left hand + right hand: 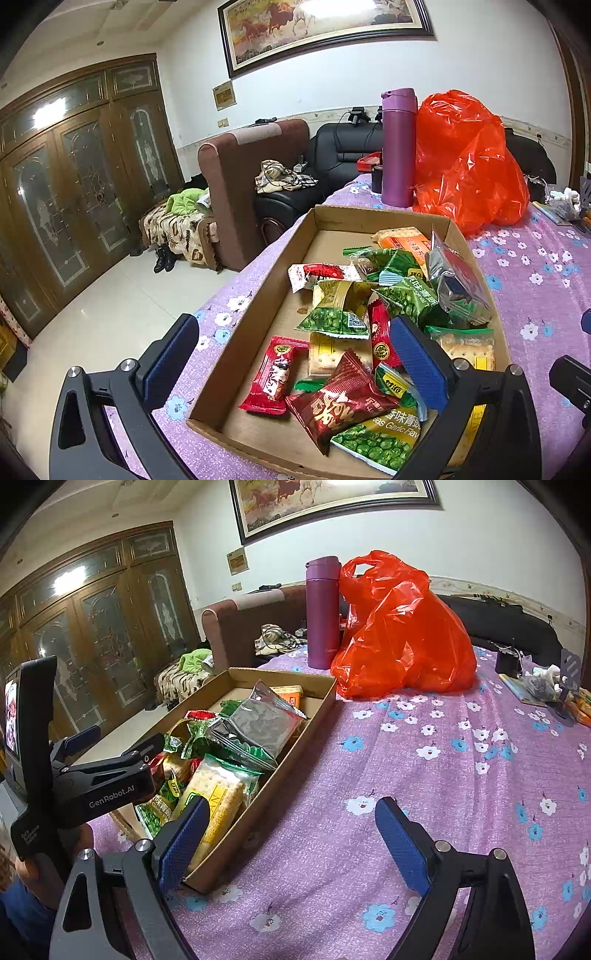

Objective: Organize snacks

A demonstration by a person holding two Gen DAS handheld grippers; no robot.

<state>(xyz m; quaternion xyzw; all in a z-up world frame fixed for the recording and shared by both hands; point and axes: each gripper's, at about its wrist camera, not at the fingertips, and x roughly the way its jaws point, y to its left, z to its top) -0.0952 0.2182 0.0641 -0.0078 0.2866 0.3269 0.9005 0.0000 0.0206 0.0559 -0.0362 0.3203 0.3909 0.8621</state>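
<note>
Your left gripper (pixel 295 354) and right gripper (pixel 291 834) both gaped, holding nothing. The cardboard tray (pixel 258 299) of snacks sat at the table's left edge; one green pea packet (pixel 380 439) read "Garlic Flav".

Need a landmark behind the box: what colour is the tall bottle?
Purple. The bottle stands beside the orange-red plastic bag; the left wrist view shows it best.

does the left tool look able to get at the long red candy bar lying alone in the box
Probably yes: the left tool is open right above the cardboard box, and the red candy bar lies uncovered on the box floor.
</note>
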